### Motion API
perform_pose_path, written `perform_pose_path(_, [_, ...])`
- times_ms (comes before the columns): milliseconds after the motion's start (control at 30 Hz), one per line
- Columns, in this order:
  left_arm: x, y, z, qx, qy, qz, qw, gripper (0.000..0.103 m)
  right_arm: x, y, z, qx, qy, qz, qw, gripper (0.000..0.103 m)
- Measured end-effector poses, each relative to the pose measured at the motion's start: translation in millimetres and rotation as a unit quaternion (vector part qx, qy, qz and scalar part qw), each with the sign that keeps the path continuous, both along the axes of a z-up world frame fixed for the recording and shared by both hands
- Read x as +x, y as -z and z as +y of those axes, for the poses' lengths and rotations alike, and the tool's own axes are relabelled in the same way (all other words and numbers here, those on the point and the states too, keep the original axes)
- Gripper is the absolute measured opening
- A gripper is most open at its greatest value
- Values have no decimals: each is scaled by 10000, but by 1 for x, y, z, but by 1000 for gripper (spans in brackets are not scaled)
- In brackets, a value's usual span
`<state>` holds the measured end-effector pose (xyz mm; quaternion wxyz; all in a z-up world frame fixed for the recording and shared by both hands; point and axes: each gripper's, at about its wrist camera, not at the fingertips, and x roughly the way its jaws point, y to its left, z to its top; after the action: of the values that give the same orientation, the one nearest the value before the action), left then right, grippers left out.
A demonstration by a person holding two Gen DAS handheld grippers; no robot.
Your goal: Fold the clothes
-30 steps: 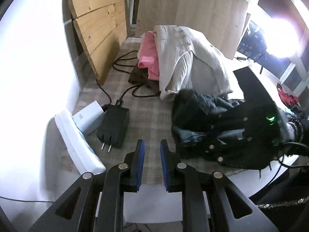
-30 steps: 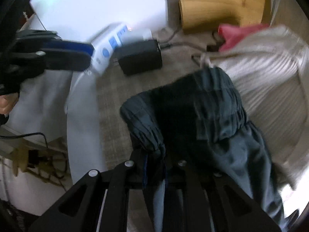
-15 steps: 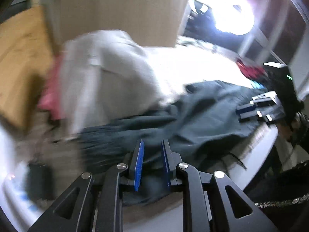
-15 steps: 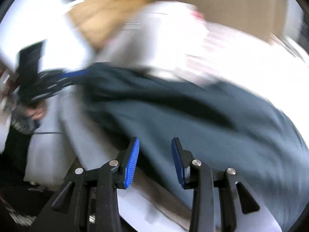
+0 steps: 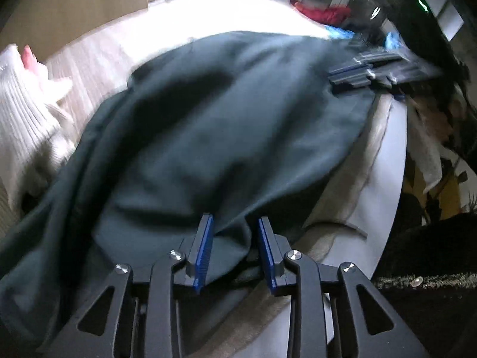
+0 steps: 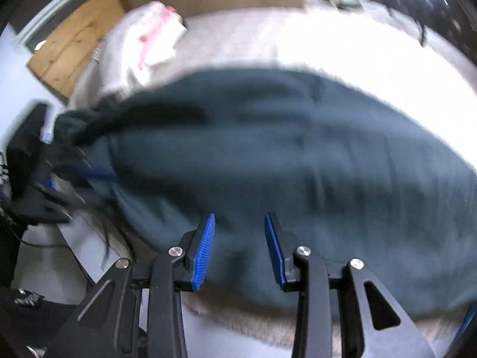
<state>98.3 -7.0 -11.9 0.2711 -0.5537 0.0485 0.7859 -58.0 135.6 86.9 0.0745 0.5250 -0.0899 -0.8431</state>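
In the left wrist view, the left gripper (image 5: 235, 249) sits nearest, its blue-padded jaws standing apart with a fold of the dark green garment (image 5: 226, 125) bunched between them; the pads do not press on the cloth. Under that hem lies a beige cloth (image 5: 334, 208) covering the white table (image 5: 390, 179), whose bare edge curves past on the right. The garment spreads out flat across the middle of the table, much blurred. At its far right corner the right gripper (image 5: 357, 73) rests on or just above the fabric. To the left, a pale ribbed garment (image 5: 23, 113) lies in a heap with a bit of pink cloth (image 5: 28, 55) on top. Beyond, a red cloth (image 5: 322, 13) lies near the window.

In the right wrist view, the right gripper (image 6: 240, 247) stands with jaws parted, empty, over the garment's near edge. The left gripper (image 6: 89, 174) shows blurred at the garment's left corner. Behind the pale heap leans a wooden board (image 6: 74, 50).
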Motion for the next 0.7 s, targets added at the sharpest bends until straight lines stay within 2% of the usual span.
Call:
perform_pose_path(100, [8,-9,-1,2,-191,-110,9998,29,-38,-25,0,12,-441,341,9984,35])
perform_pose_path(167, [15,-20,-2,74,-361,8,9993,29,-78,-37,1,-88,-934,388,9948,35])
perform_pose_path(267, [27,-35,-9,-6,-809,217,9965,31,-134,-27,-16,-3,-1817,74,9833,36])
perform_pose_path(333, [34,-37,-20,3,-1275,149,9917,32,-165,-6,-32,259,-2351,-61,9716,48])
perform_pose_path(400, [43,-35,-29,-80,-1743,58,9846,32,-185,19,-42,462,-2720,-289,9608,49])
perform_pose_path(467, [53,-31,-32,-147,-2047,7,9787,32,-198,49,-52,534,-3140,-683,9455,49])
perform_pose_path(533, [61,-29,-32,-187,-2210,5,9751,32,-197,64,-61,681,-3458,-751,9328,51])
perform_pose_path(633, [58,-23,-22,-246,-2132,166,9766,32,-185,64,-71,607,-3907,-599,9166,51])
perform_pose_path(700, [48,-17,-16,-533,-2049,286,9769,32,-181,64,-74,592,-4012,-613,9120,46])
